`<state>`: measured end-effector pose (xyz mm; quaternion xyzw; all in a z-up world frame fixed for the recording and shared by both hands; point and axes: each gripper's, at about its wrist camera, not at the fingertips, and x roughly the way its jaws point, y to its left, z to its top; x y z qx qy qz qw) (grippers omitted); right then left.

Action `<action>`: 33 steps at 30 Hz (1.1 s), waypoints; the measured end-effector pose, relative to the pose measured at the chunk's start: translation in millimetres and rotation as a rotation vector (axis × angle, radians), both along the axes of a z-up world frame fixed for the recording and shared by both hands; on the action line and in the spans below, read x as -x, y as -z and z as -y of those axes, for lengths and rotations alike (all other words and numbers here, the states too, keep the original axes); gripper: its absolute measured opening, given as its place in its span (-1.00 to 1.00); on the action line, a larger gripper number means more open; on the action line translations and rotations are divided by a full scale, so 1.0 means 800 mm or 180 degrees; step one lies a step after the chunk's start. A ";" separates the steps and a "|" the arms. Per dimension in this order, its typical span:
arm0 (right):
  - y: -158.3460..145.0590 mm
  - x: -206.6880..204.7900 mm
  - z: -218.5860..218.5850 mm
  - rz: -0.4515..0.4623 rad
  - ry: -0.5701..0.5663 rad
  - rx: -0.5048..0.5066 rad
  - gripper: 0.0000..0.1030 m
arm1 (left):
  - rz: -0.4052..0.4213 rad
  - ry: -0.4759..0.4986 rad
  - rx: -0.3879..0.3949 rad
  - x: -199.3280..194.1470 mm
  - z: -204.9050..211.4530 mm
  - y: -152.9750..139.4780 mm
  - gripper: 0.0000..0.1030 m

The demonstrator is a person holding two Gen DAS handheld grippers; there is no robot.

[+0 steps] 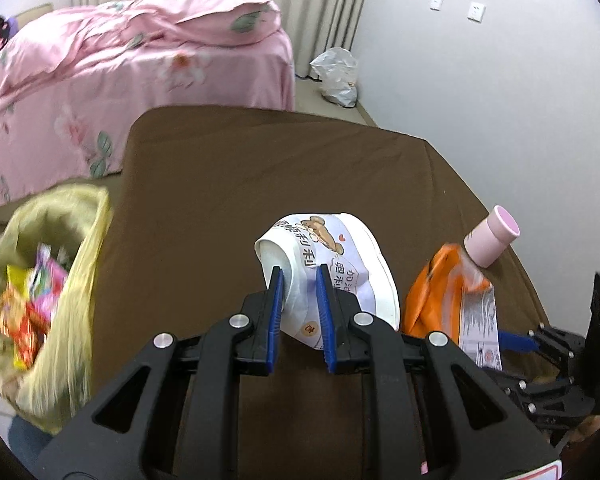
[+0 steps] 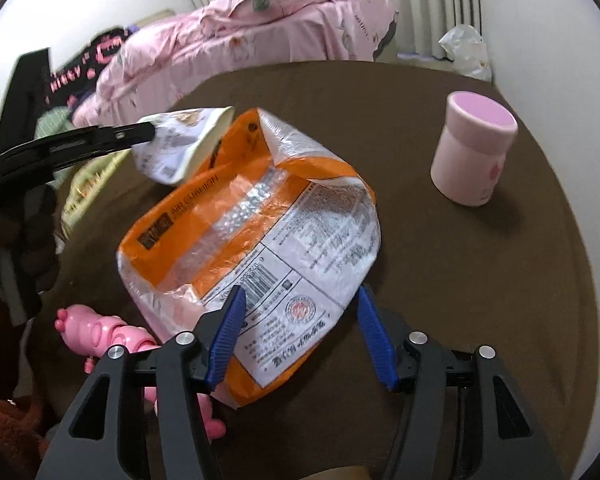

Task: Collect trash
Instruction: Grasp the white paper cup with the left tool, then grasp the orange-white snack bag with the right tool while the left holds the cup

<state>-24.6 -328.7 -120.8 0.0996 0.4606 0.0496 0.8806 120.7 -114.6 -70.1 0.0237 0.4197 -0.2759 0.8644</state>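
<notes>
I am watching through both wrist cameras over a brown-covered table (image 1: 228, 168).

Nearest me, my left gripper (image 1: 299, 276) is clamping a crushed white paper bowl (image 1: 340, 268) printed with a cartoon bear; the blue pads (image 1: 275, 300) are pressing on its folded wall, and the bowl is hanging tilted just above the cloth. In the right wrist view that same bowl (image 2: 188, 144) is showing at the far left, gripped by the left gripper (image 2: 150, 132).

My right gripper (image 2: 300, 292) is standing with its jaws spread wide, and the near edge of an orange and white mailer bag (image 2: 260, 216) is lying between them. The left pad (image 2: 230, 328) is overlapping the bag's edge; whether it is touching I cannot tell, and the right pad is standing clear of it. The bag is lying crumpled on the table, just right of the bowl in the left view (image 1: 432, 296).

To the near left of the bag a pink plastic toy (image 2: 100, 332) is lying on the cloth.

Off the table's left edge a yellow trash bag (image 1: 72, 280) is gaping open, holding bright wrappers (image 1: 32, 300).

Farther right, a pink cup (image 2: 472, 152) is sitting upside down, well apart from the bag.

Beyond the table a pink floral bedcover (image 1: 120, 76) is filling the far left, and a white plastic bag (image 1: 338, 76) is lying on the floor by the far wall.
</notes>
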 end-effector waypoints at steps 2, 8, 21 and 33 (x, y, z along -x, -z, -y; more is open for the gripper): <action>0.000 -0.005 -0.004 -0.0029 0.0006 0.0053 0.06 | -0.0079 -0.0037 0.0077 0.010 -0.014 0.003 -0.68; 0.002 -0.012 -0.010 0.0024 0.0111 0.0110 0.13 | -0.0168 -0.0024 0.0212 0.028 -0.038 0.008 -0.67; -0.035 -0.007 0.011 0.0517 0.0050 0.0206 -0.87 | 0.0099 0.0062 0.0424 0.011 -0.048 -0.015 0.22; -0.094 0.016 0.033 0.0897 0.0179 0.0348 -0.88 | -0.0244 0.0104 0.0396 -0.016 -0.008 0.010 0.19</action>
